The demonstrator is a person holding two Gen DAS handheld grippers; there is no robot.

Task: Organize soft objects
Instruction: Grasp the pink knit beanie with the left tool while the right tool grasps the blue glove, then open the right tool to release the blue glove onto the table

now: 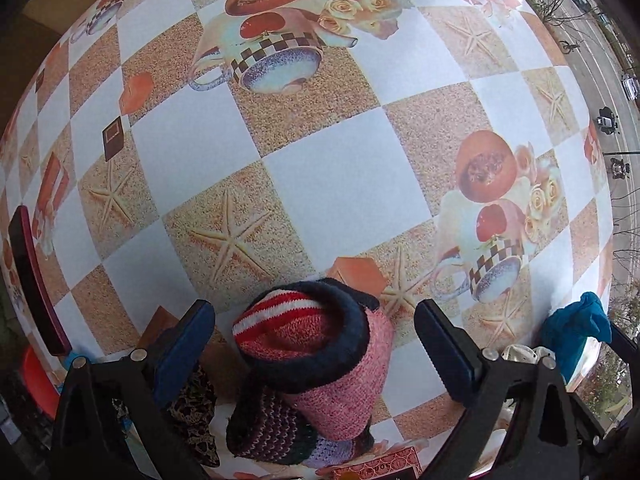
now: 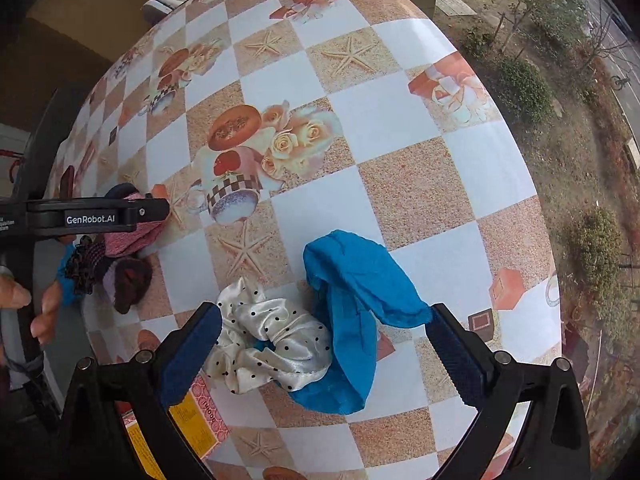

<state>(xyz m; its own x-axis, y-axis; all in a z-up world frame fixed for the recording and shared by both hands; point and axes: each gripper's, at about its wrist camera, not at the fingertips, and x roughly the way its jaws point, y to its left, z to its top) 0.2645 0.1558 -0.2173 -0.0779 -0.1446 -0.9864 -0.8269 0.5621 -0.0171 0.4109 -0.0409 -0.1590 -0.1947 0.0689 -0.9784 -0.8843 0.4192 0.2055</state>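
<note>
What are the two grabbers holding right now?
Nothing. The left gripper stands open around the pink knit hat; the right gripper stands open around the white dotted scrunchie.

Two grippers were counted, the left gripper [image 1: 314, 348] and the right gripper [image 2: 326, 344]. One round table [image 2: 400, 200] with a checked cloth was seen. Two knitted hats were counted: one pink hat [image 1: 320, 360] with a dark rim, and one striped dark hat [image 1: 264, 428] under it. One blue cloth [image 2: 352, 292] and one white dotted satin piece [image 2: 272, 340] were noted. One leopard-print fabric [image 1: 196, 412] was seen, and one printed box [image 2: 200, 416]. One hand [image 2: 28, 304] was visible.
</note>
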